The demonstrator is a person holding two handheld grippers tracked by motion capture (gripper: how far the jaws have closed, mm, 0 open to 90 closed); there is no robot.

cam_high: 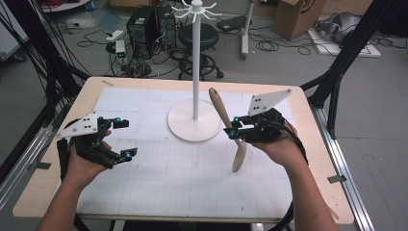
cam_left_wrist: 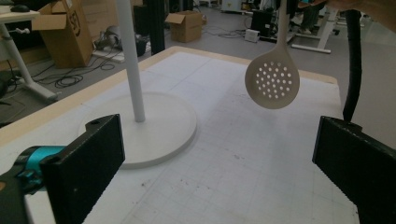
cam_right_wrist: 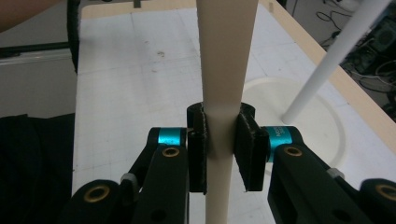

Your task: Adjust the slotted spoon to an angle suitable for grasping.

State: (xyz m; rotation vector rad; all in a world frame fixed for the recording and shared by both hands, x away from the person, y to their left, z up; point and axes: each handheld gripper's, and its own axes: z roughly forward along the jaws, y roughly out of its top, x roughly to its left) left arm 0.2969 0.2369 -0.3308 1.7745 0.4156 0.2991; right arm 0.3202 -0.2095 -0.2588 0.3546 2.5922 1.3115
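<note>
A beige slotted spoon [cam_high: 223, 113] hangs above the table, its handle tilted up and to the left and its perforated head [cam_left_wrist: 272, 80] lowest. My right gripper [cam_high: 234, 128] is shut on the handle [cam_right_wrist: 225, 70], with both pads pressing its sides. A white hook stand [cam_high: 196, 62] rises from a round base [cam_high: 185, 126] just left of the spoon, with hooks at its top [cam_high: 196, 8]. My left gripper [cam_high: 124, 138] is held at the left of the table, open wide with nothing between its jaws. It faces the stand base [cam_left_wrist: 159, 130] and the spoon.
A white gridded mat [cam_high: 183, 168] covers the wooden table [cam_high: 312, 159]. Black frame struts [cam_high: 346, 53] stand at both sides. On the floor beyond are a stool [cam_high: 199, 38], cables, computer cases and cardboard boxes [cam_high: 298, 17].
</note>
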